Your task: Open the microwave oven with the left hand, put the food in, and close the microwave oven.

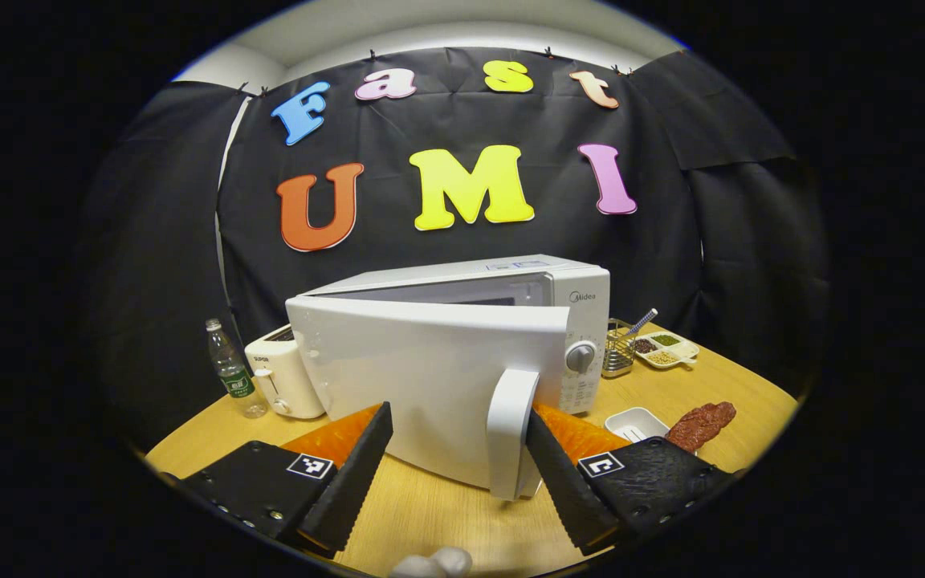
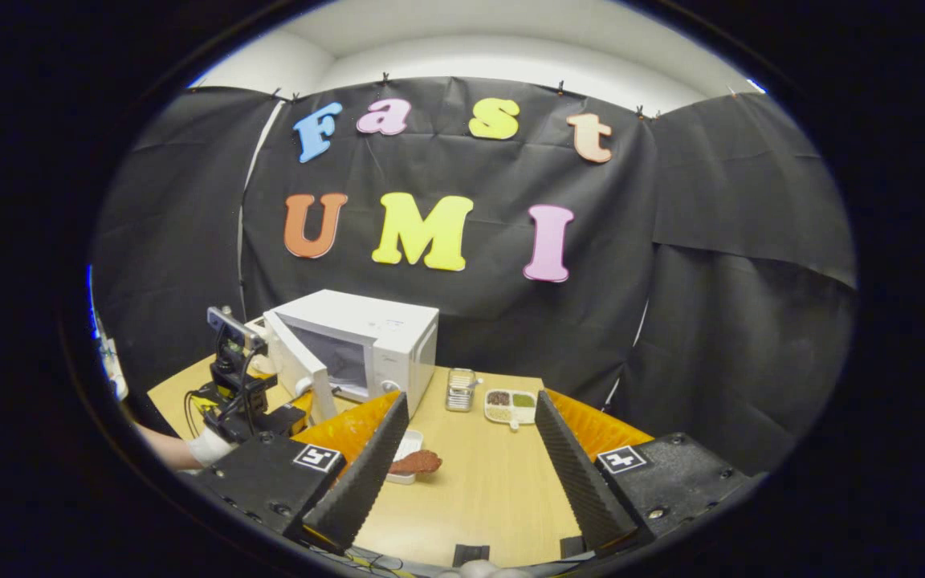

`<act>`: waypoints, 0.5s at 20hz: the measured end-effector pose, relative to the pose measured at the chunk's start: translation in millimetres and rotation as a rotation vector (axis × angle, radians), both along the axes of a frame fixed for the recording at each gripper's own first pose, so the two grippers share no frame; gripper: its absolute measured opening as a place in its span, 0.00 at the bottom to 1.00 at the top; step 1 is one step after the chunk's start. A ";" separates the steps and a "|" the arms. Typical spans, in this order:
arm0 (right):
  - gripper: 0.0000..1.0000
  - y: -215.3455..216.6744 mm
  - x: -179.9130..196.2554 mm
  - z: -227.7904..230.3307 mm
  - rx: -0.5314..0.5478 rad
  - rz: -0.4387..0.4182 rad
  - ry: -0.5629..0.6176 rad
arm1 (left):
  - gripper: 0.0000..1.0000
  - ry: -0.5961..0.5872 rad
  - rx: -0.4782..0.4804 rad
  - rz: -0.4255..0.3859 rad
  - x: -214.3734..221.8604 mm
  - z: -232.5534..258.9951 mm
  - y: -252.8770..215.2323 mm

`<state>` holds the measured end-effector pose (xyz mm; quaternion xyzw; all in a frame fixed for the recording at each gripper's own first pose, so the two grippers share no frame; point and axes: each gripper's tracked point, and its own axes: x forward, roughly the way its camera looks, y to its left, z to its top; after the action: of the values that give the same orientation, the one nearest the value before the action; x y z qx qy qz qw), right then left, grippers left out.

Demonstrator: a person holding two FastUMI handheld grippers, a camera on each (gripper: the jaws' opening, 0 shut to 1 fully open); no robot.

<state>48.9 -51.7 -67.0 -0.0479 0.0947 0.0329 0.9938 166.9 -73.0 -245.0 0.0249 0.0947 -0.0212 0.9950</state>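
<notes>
The white microwave (image 1: 462, 321) stands on the wooden table with its door (image 1: 430, 385) swung partly open toward me. The door handle (image 1: 509, 429) lies between the fingers of my left gripper (image 1: 458, 474), close to the right-hand finger; the jaws are wide open and not pressing on it. A reddish-brown piece of food (image 1: 699, 425) rests by a small white dish (image 1: 635, 421) to the microwave's right. In the right gripper view the food (image 2: 416, 462) lies just ahead of the left-hand finger of my open right gripper (image 2: 470, 470), and the left gripper (image 2: 242, 401) is at the open door (image 2: 295, 377).
A white toaster (image 1: 282, 377) and a water bottle (image 1: 230, 371) stand left of the microwave. A wire holder (image 1: 617, 349) and a divided dish of seeds (image 1: 666, 349) sit behind the food. The wooden table (image 2: 495, 482) has bare room in front of the right gripper.
</notes>
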 end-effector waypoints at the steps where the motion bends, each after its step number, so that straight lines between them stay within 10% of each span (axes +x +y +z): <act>1: 0.96 5.2 -1.5 -2.5 0.006 0.004 0.006 | 0.95 0.005 0.006 0.001 -7.5 -0.1 6.1; 10: 1.00 70.2 -23.8 -43.0 0.073 0.053 0.057 | 0.95 0.041 0.077 0.057 -83.7 -5.2 103.6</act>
<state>25.2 18.5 -110.0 -0.0131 0.1202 0.0642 0.9906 83.2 30.6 -250.2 0.0598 0.1163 0.0104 0.9914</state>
